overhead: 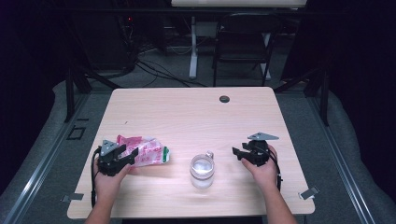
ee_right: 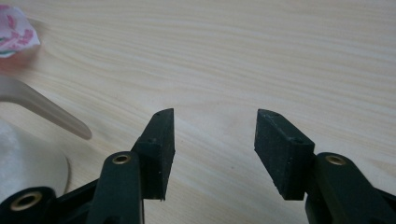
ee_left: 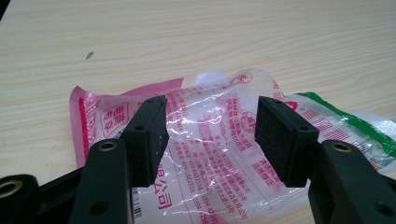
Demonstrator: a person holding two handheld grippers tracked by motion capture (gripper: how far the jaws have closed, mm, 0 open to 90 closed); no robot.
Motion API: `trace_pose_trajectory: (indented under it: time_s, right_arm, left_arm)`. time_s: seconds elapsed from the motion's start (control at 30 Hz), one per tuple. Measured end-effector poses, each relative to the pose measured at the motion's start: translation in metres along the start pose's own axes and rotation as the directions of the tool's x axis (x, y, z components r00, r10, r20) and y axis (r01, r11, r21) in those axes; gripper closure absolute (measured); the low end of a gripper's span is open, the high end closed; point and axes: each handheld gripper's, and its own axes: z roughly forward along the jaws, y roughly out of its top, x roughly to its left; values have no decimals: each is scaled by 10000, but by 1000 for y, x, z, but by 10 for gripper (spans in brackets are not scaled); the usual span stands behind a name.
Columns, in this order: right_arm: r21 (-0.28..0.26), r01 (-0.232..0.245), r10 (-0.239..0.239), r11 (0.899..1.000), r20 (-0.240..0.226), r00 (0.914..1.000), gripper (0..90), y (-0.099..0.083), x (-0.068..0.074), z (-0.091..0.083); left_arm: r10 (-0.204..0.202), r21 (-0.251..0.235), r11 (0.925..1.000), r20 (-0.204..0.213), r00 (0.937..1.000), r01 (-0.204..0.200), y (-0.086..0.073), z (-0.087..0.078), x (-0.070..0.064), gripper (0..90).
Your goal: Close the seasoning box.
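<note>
My table is of light wood with a fine grain, and its corners are rounded. Near the far edge I see a small dark round cap set in the top. On my left side lies a crumpled plastic bag, clear with pink print and a green strip at one end. In the middle, closer to me, stands a clear glass jar; its handle points away from me. Bag and jar are near each other but apart. A tiny dark speck lies beyond the bag
</note>
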Motion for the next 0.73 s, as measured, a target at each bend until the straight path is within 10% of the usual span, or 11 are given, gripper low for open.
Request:
trace_pose_trajectory:
  time_s: [0.73]
  right_arm:
    - [589, 637, -637, 9962, -22, 9980, 461, -6, 9, 15]
  left_arm:
    - [-260, 674, 9974, -153, 9995, 270, -4, 9, 5, 433]
